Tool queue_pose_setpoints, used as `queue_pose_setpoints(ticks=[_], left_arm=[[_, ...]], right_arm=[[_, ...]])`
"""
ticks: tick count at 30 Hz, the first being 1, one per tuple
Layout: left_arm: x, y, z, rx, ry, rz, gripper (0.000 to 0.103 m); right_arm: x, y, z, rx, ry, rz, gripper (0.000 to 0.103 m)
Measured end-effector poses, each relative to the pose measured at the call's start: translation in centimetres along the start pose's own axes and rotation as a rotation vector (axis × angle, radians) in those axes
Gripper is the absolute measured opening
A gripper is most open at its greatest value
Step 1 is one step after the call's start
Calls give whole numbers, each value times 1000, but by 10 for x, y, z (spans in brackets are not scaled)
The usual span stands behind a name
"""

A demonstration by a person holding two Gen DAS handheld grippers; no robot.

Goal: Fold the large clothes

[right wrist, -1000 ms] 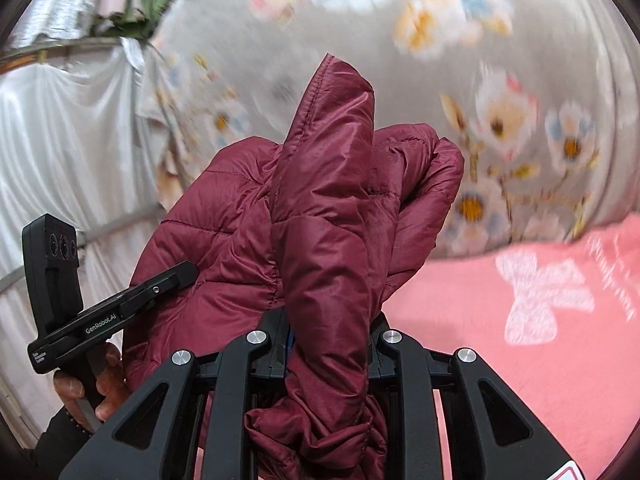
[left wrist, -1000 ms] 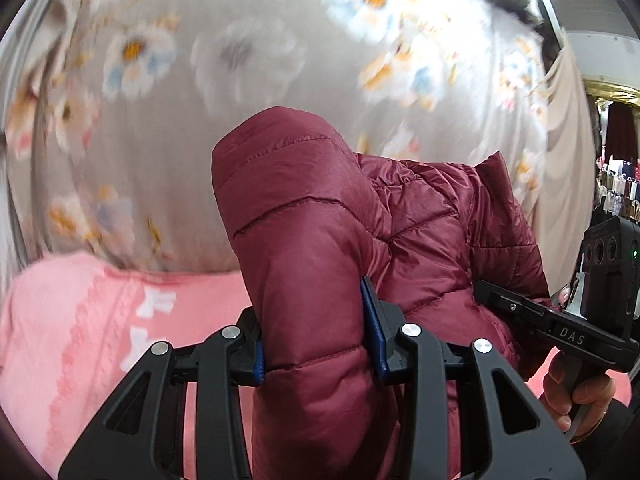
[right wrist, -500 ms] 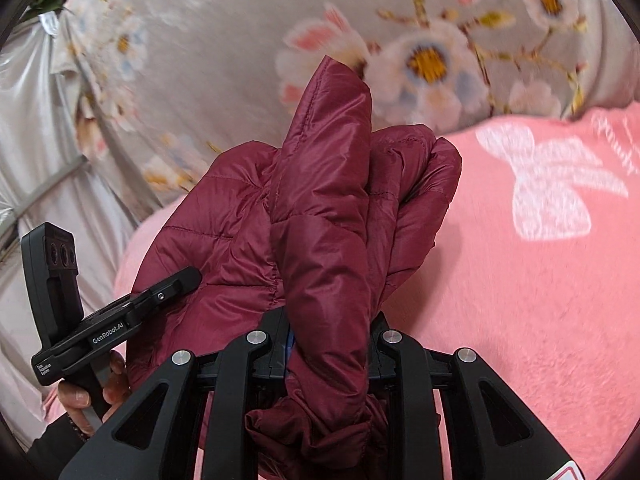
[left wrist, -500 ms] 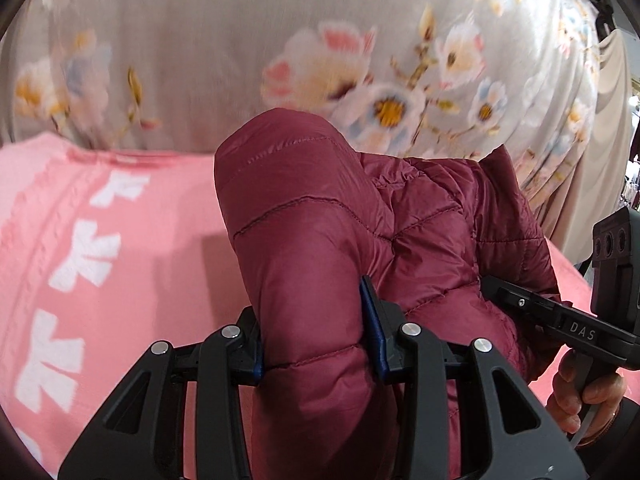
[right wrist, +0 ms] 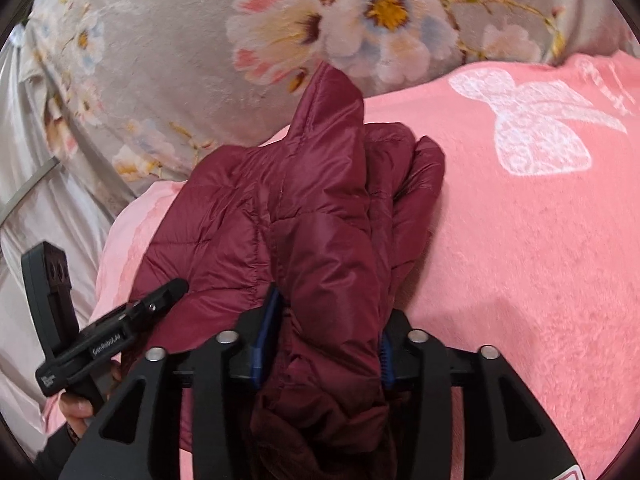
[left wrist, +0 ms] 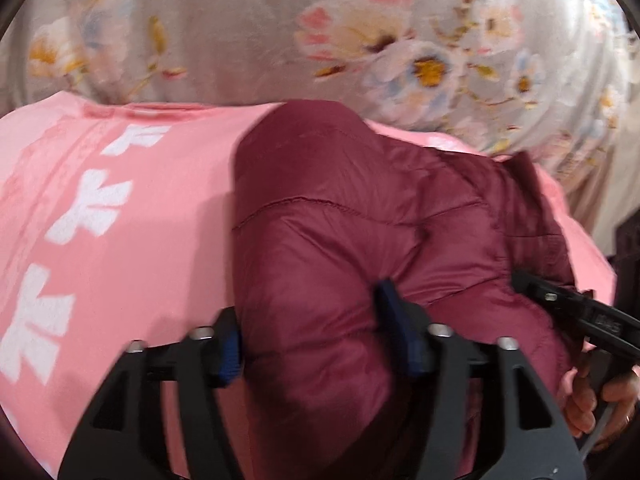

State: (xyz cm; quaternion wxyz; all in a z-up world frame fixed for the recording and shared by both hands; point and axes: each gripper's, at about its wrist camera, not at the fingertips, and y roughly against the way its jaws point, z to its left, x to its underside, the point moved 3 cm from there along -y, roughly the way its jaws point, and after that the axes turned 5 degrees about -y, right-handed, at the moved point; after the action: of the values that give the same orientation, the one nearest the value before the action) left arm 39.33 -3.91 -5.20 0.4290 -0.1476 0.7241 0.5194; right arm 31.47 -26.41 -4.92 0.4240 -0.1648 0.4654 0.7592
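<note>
Maroon quilted puffer jacket (left wrist: pixel 340 248) bunched in a thick folded bundle, lying on pink blanket (left wrist: pixel 132 216) with white bow prints; seen from right wrist too (right wrist: pixel 304 216). Left gripper (left wrist: pixel 316 340) jaws opening, jacket bulk between the blue pads, fabric fills the gap and touches both pads. Right gripper (right wrist: pixel 324 344) jaws opening as well, a folded wad of jacket between them, still touching both pads. Each gripper shows in the other view, a hand on its handle. Grey floral cloth (right wrist: pixel 200 60) behind the blanket. Left view slightly blurred
</note>
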Motion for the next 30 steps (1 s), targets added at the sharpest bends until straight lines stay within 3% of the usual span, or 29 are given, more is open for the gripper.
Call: queue_pose_setpoints(ticks=[2,7,10,11,13,16,18,30], left_arm=[[1,12,3,-88,15,15,87],[-2,53,-5,-256,-33,84,87],[-6,72,-20,-313,-36,125,87],[-8,75,-26,-321,-30,134,87],[-7,75,-35,-332,-35,151,87],[0,65,-44,-353,-27,201,87],[9,57,-43,-342,4,236,87],[38,48,-39,-305,68,257,92]], right_arm=[[3,18,-5,12,-20,-16,55],[5,76,-5,77,-41,-106,56],[2,92,26,136,56,-109,39],[2,90,42,176,122,-96,32],[6,77,60,246,221,-59,29],[18,54,57,301,220,29,19],[28,50,51,301,203,58,19],[63,36,27,311,184,114,16]])
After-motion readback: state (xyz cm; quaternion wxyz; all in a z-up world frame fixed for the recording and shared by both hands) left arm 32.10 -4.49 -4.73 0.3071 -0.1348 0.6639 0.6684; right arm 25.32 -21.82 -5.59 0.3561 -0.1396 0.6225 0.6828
